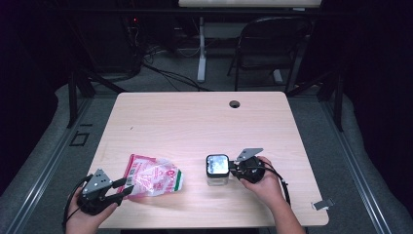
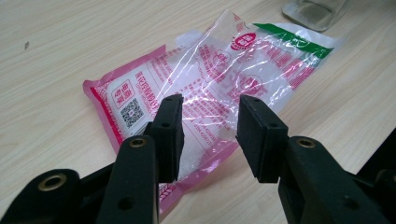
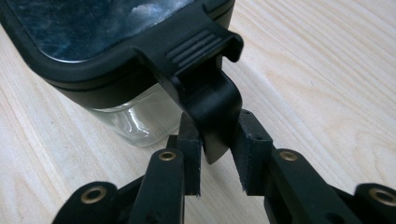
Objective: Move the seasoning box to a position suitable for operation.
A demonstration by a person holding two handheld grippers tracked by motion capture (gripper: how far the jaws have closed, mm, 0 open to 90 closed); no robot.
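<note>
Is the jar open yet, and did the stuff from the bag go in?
Not yet. Nothing looks finished: the jar has its black lid on, and its glass looks empty. In hand now: the right gripper is pinching the lid's latch, seemingly to unclip it. The left gripper is open over the bag's edge, not gripping. Probably left: open the lid, lift the bag, pour.

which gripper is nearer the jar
Right. The right gripper has its jaws closed around the black lid latch of the jar. The left gripper is far off to the jar's left, open over the plastic bag.
</note>
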